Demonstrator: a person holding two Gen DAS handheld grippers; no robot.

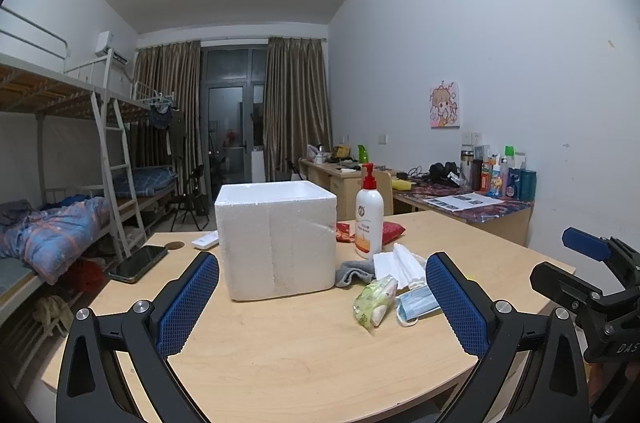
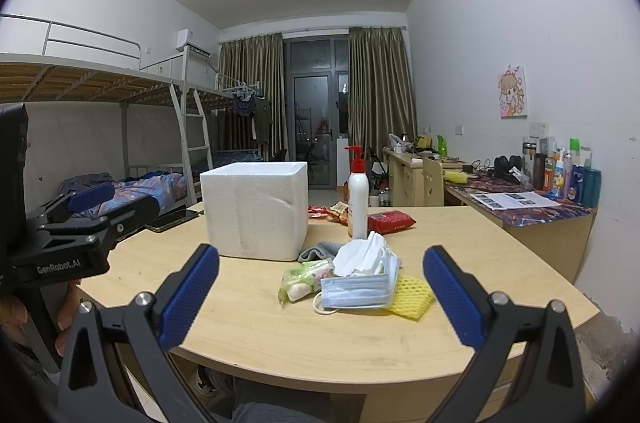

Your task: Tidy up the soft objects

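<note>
A white foam box [image 1: 276, 243] [image 2: 256, 209] stands open-topped on the wooden table [image 1: 304, 351] [image 2: 320, 335]. To its right lies a pile of soft things: a grey sock [image 1: 352, 271] [image 2: 320, 250], white tissues [image 1: 400, 261] [image 2: 362, 257], a green wet-wipe pack [image 1: 374, 301] [image 2: 306, 277], a blue face mask [image 1: 416, 305] [image 2: 356, 289] and a yellow foam net [image 2: 410, 297]. My left gripper [image 1: 322, 297] hovers open near the table's front edge, facing the box. My right gripper [image 2: 320, 293] is open too, with the pile ahead between its fingers.
A white pump bottle [image 1: 369, 219] [image 2: 357, 201] stands behind the pile, with red snack packs [image 1: 390, 231] [image 2: 390, 221] beside it. A black phone [image 1: 138, 263] and a white remote [image 1: 205, 241] lie left of the box. Bunk beds run along the left, desks along the right wall.
</note>
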